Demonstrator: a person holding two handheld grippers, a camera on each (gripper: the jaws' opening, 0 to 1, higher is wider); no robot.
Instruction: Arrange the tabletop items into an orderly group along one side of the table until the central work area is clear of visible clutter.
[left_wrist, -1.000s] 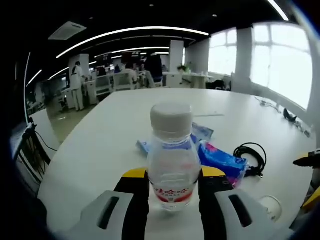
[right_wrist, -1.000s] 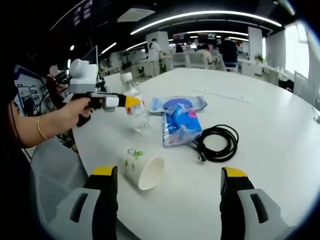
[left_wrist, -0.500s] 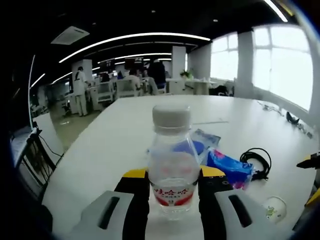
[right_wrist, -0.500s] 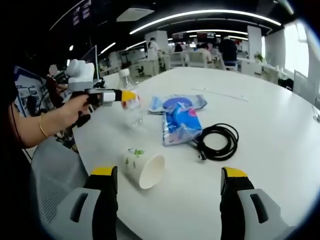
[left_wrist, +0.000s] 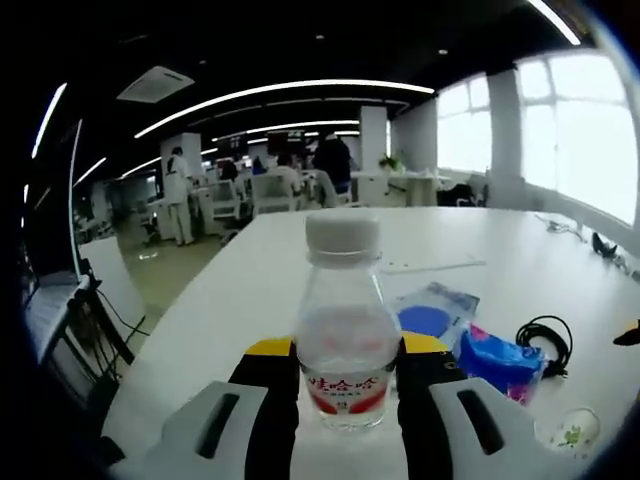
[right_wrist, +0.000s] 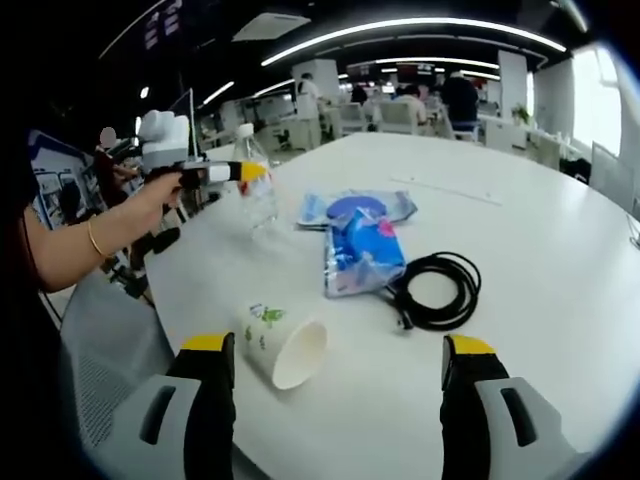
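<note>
A clear water bottle with a white cap and red label sits between the yellow-tipped jaws of my left gripper, which is shut on it. The right gripper view catches the same bottle held above the table's left part by the left gripper in a person's hand. My right gripper is open over the near table edge, nothing between its jaws. A paper cup lies on its side just ahead of it. Blue snack packets and a coiled black cable lie mid-table.
The round white table stretches far and right. A flat blue packet lies behind the bottle. Office chairs stand at the near left edge. Desks and people fill the room behind.
The left gripper has carried the bottle up and away toward the table's left side. The packets, cable and cup stay put. The right gripper has barely moved.
</note>
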